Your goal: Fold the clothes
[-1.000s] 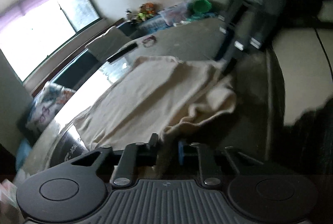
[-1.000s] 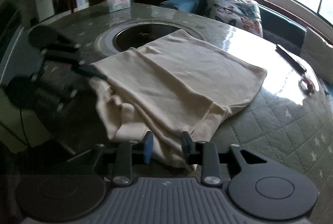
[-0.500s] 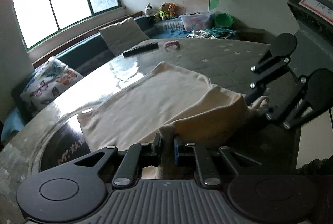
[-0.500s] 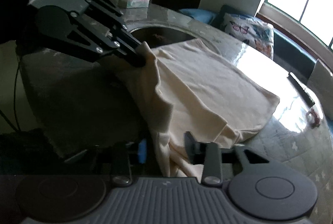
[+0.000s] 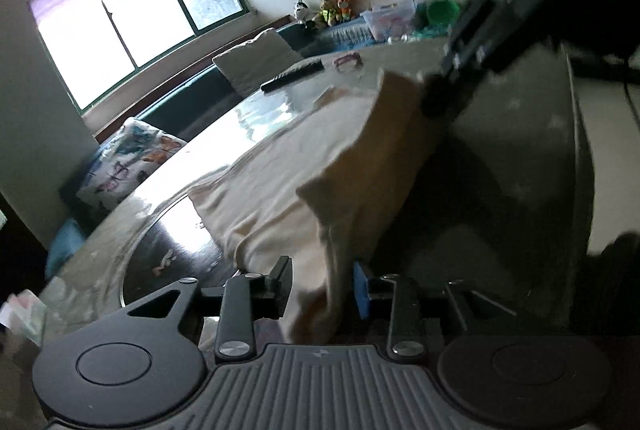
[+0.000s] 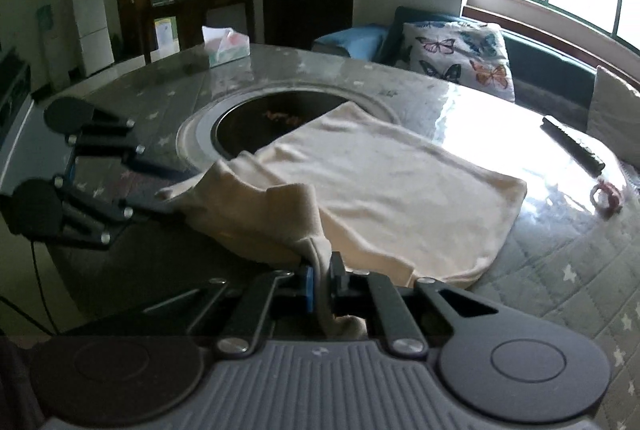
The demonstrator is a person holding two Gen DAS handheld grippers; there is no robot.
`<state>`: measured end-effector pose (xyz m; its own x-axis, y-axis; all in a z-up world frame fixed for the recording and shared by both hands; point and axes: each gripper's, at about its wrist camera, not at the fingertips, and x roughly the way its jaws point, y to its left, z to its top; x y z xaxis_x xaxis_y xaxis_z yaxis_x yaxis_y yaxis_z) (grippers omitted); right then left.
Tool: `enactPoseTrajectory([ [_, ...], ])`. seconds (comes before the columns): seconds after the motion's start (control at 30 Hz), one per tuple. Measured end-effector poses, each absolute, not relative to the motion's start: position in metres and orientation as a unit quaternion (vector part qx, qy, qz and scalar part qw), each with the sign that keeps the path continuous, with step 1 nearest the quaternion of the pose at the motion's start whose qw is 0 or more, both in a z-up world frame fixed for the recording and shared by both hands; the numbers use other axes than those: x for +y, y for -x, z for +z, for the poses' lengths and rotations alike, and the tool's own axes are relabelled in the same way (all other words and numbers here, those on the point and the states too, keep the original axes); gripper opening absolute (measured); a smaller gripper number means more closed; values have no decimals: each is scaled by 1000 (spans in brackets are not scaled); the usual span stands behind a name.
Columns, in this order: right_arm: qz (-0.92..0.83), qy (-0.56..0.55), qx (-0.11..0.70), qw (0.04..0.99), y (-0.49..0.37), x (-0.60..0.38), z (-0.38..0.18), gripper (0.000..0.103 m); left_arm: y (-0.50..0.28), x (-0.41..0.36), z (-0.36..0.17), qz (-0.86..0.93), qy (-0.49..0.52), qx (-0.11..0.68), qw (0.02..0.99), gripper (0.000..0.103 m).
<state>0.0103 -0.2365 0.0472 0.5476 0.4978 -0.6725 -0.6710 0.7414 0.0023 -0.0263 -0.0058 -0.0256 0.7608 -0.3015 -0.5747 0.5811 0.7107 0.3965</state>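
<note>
A cream garment [image 6: 380, 170] lies spread on the round table, its near edge lifted into a fold. My right gripper [image 6: 320, 280] is shut on a bunched strip of that fold. In the left wrist view it shows blurred at the upper right [image 5: 436, 98], at the raised corner of the garment [image 5: 280, 170]. My left gripper [image 5: 322, 284] has its jaws opening, and a hanging strip of cloth runs loosely between them without being pinched. From the right wrist view the left gripper [image 6: 168, 190] sits at the garment's left corner, fingers apart.
The table [image 6: 560, 270] has a dark round inset [image 6: 272, 118] partly under the garment. A tissue box [image 6: 226, 46] stands at its far side. A black remote [image 6: 572, 144] and a pink object [image 6: 606, 196] lie to the right. A sofa with a butterfly cushion [image 6: 460, 54] runs along the window.
The right gripper's jaws have closed onto the cloth that hung between them. The left gripper's jaws, shut on the fold before, have spread apart. The fold now stands raised between the two grippers.
</note>
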Motion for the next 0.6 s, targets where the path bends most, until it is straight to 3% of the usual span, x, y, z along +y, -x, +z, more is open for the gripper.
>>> enactPoseTrajectory([
  [0.17,325,116,335,877,-11,-236,49,5,26,-4,-35,-240,-313,233,889,32],
  [0.23,321,113,331,880,-9,-236,50,5,29,-4,-34,-240,-319,224,889,26],
  [0.3,317,111,324,884,-5,-236,51,5,32,-3,-32,-243,-318,220,889,11],
  [0.37,317,105,316,888,-2,-238,53,4,36,-2,-28,-244,-311,218,892,7],
  [0.6,318,97,288,898,18,-246,66,4,61,6,0,-242,-270,211,908,6],
])
